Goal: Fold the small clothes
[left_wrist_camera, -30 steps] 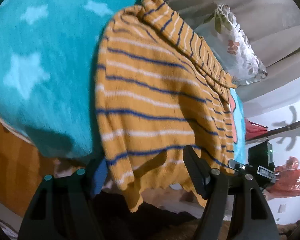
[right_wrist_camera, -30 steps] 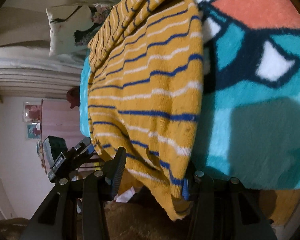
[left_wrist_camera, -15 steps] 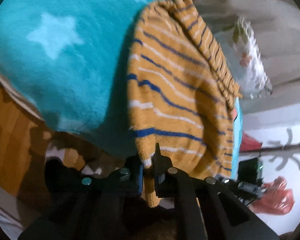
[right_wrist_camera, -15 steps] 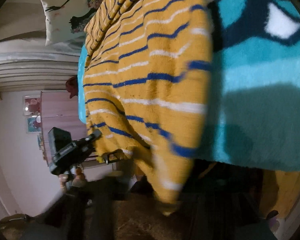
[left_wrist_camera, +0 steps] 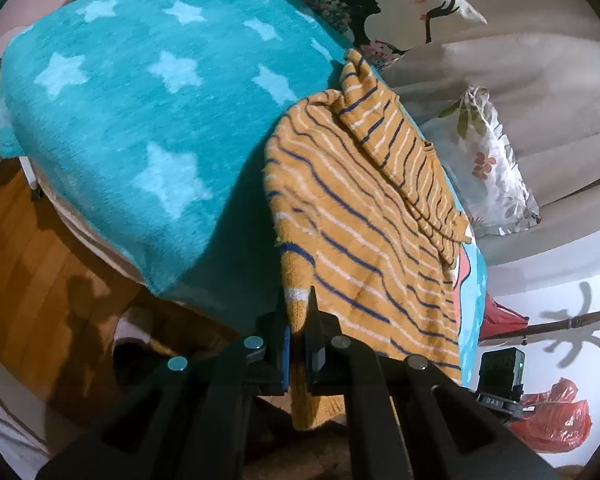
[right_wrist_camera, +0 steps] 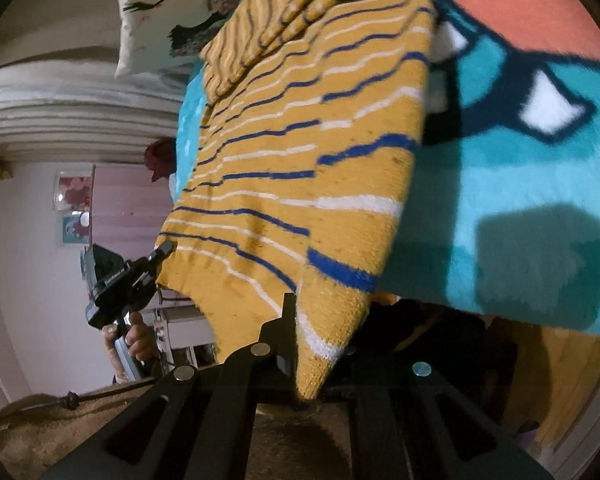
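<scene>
A small mustard-yellow knit sweater (left_wrist_camera: 364, 216) with blue and white stripes lies on a teal blanket (left_wrist_camera: 140, 120) over a bed, its hem hanging over the near edge. My left gripper (left_wrist_camera: 298, 320) is shut on the hem's left corner. My right gripper (right_wrist_camera: 316, 344) is shut on the hem's other corner of the sweater (right_wrist_camera: 300, 152). The sweater's upper part is bunched in folds at the far end. The left gripper (right_wrist_camera: 120, 280) with the hand on it also shows in the right wrist view. The right gripper (left_wrist_camera: 500, 372) shows in the left wrist view.
The blanket (right_wrist_camera: 520, 160) has stars and a cartoon print. Floral pillows (left_wrist_camera: 496, 168) and grey bedding lie beyond the sweater. A wooden floor (left_wrist_camera: 32, 264) and a slipper (left_wrist_camera: 132, 324) lie below the bed's edge. A red plastic bag (left_wrist_camera: 556, 420) sits at the right.
Both grippers went from open at the hanging hem to shut on its corners. They have lifted the hem and the view has risen above the bed.
</scene>
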A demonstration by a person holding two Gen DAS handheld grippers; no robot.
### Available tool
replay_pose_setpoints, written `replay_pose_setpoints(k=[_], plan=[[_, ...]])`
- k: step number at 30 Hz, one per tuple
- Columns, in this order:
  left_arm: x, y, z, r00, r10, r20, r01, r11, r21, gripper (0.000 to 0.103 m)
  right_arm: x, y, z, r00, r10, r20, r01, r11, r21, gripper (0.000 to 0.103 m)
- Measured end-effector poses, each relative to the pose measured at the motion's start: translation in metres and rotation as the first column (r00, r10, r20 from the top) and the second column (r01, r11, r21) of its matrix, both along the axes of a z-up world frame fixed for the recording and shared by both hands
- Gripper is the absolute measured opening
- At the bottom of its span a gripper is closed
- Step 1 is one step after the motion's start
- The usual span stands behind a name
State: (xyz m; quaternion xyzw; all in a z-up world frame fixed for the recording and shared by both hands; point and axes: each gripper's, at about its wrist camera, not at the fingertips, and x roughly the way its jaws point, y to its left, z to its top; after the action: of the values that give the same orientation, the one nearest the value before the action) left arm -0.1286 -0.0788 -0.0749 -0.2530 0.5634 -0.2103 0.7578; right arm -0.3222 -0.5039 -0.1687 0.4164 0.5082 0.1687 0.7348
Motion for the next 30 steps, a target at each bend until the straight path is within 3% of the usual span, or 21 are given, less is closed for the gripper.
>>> replay_pose_setpoints(k=[9,17,22,25,27,29,30], plan=[[0.040,-0.023,0.046,0.996,0.018,0.089,-0.018,1.000,-0.006,0.004,0.022,-0.027,0.026,0.994,-0.023,0.110,0.019,0.999,0.038,0.005],[0.165,-0.103,0.081,0.975,-0.088,0.202,0.087,0.996,0.016,0.004,0.100,-0.097,0.062,0.948,-0.219,0.232,0.201,0.974,0.101,0.005],[0.251,-0.166,0.066,0.971,-0.138,0.196,0.127,0.990,0.069,0.005,0.161,-0.143,0.041,0.914,-0.380,0.144,0.371,0.925,0.088,0.008],[0.279,-0.185,0.050,0.977,-0.148,0.156,0.135,0.987,0.091,0.005,0.186,-0.162,0.016,0.890,-0.453,0.056,0.451,0.892,0.043,0.008],[0.296,-0.194,0.040,0.976,-0.169,0.139,0.155,0.982,0.103,0.005,0.193,-0.172,0.003,0.875,-0.485,0.011,0.483,0.873,0.066,0.008],[0.302,-0.198,0.036,0.974,-0.182,0.134,0.170,0.981,0.096,0.010,0.194,-0.178,-0.004,0.858,-0.513,-0.002,0.510,0.851,0.127,0.010],[0.304,-0.198,0.035,0.973,-0.187,0.133,0.176,0.981,0.086,0.021,0.195,-0.178,-0.003,0.853,-0.522,-0.002,0.517,0.844,0.142,0.012]])
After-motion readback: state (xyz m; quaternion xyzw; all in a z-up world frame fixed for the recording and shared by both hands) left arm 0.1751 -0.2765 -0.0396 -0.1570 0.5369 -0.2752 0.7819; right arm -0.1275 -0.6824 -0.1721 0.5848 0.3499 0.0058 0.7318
